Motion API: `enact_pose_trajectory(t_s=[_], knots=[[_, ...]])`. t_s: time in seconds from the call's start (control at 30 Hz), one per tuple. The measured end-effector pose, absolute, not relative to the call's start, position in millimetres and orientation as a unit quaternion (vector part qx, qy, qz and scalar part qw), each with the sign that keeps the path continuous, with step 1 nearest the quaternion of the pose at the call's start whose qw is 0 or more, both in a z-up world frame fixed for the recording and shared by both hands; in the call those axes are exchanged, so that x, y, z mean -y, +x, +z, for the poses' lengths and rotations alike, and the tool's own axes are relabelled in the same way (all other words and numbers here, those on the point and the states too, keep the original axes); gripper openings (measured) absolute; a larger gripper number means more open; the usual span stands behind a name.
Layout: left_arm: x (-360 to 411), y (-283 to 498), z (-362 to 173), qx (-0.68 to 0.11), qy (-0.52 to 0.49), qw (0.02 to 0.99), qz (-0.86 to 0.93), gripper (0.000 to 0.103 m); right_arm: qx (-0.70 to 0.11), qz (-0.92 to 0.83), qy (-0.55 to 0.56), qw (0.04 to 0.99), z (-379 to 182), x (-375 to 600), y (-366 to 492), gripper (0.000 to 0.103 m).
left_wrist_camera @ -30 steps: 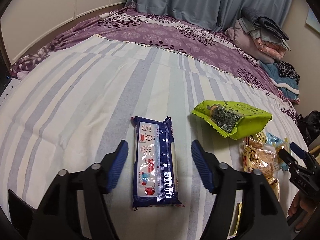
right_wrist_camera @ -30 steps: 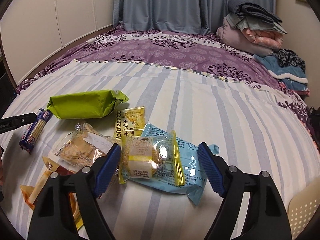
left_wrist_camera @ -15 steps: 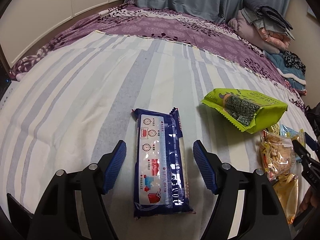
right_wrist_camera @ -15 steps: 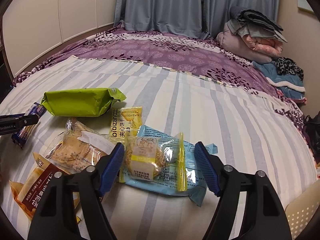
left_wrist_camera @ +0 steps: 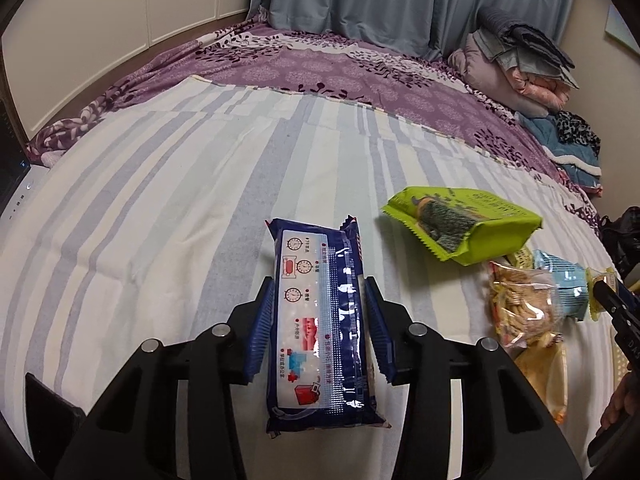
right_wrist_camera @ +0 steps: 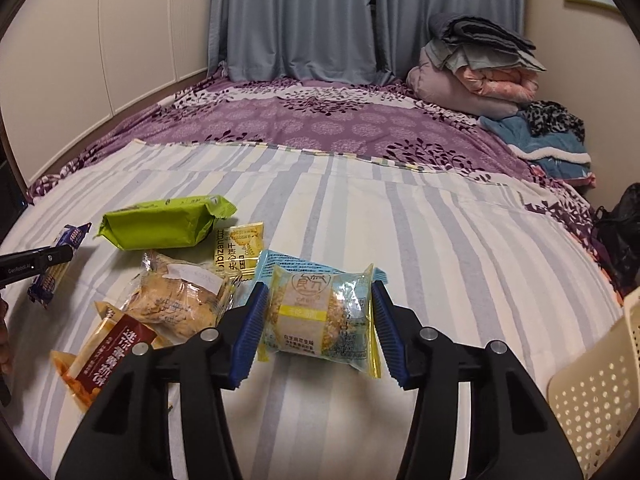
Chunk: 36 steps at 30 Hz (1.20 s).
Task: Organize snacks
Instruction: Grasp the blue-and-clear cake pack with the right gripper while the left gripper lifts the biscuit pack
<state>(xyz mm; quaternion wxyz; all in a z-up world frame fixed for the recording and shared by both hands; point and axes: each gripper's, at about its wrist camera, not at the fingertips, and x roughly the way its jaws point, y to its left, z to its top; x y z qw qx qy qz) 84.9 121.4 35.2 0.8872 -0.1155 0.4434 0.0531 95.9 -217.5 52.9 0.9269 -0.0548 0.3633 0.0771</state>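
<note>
In the left wrist view, the left gripper (left_wrist_camera: 318, 328) was clenched on a long dark blue cracker packet (left_wrist_camera: 320, 324), its blue pads (left_wrist_camera: 260, 328) pressed against both long sides. The packet pointed away from the camera over a striped bedsheet (left_wrist_camera: 160, 200). To the right lay a lime green snack bag (left_wrist_camera: 464, 224), and nearer, a clear bag of biscuits (left_wrist_camera: 520, 308). The tip of the right gripper showed at the far right edge.

In the right wrist view, the right gripper (right_wrist_camera: 316, 326) was closing on a round pastry in a clear yellow-edged wrapper (right_wrist_camera: 320, 316), with both pads against the wrapper's sides. A light blue packet (right_wrist_camera: 304, 268) lay just behind it. To the left sat the biscuit bag (right_wrist_camera: 180, 300), a red-brown packet (right_wrist_camera: 108, 356), a small yellow sachet (right_wrist_camera: 240, 248) and the green bag (right_wrist_camera: 160, 224). A cream perforated basket (right_wrist_camera: 600, 392) stood at the lower right.
</note>
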Motion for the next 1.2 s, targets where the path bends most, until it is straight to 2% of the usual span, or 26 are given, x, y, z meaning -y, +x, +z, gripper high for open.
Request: enact_pose_trajectory(t_s=[0.73, 1.2], knots=[[-46, 34, 137, -0.369, -0.079, 0.926, -0.029, 0.045, -0.271, 0.029, 0.031, 0.962, 138, 308, 11, 0.052], [28, 12, 174, -0.346, -0.046, 0.933, -0.09, 0.045, -0.238, -0.083, 0.087, 0.964, 149, 422, -61, 0.053]])
